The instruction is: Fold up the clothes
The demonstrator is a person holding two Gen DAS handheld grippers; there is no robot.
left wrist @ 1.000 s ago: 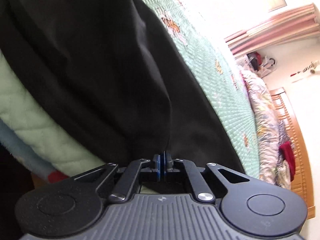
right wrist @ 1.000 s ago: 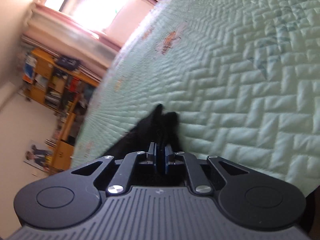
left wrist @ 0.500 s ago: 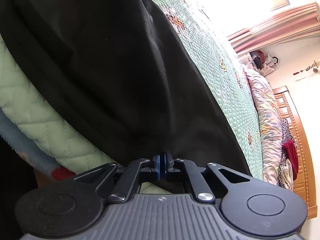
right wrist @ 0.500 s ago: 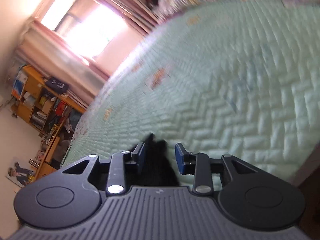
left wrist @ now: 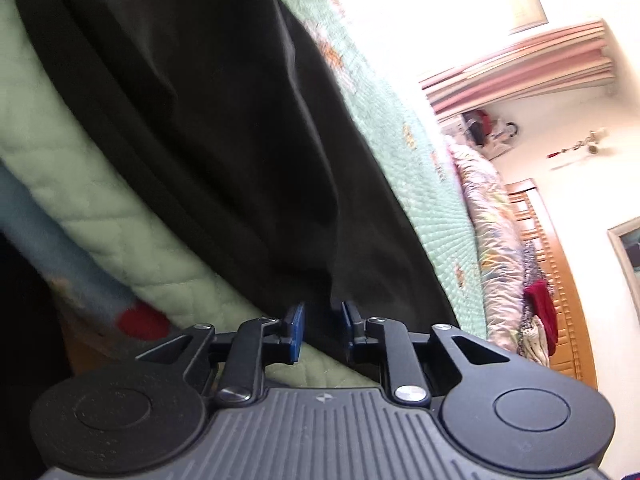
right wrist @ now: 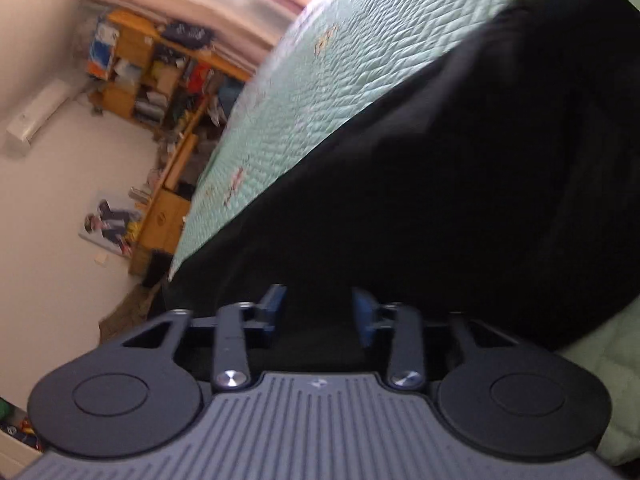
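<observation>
Green quilted bedspread [left wrist: 404,152] carries the black cotton garment [left wrist: 224,128] at twelve o'clock; my left gripper [left wrist: 320,330] and right gripper [right wrist: 318,314] fingers gape, holding nothing. I'd smooth creases before regrasping.

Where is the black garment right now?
The black garment lies spread on the green quilt near the bed's edge, directly ahead of both open grippers in both wrist views, its hem between the left gripper's fingers.

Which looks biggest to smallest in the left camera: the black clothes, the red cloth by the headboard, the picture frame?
1. Black clothes, by far the largest.
2. Red cloth and picture frame look alike; the frame is cut off at the edge, so no ranking.
</observation>
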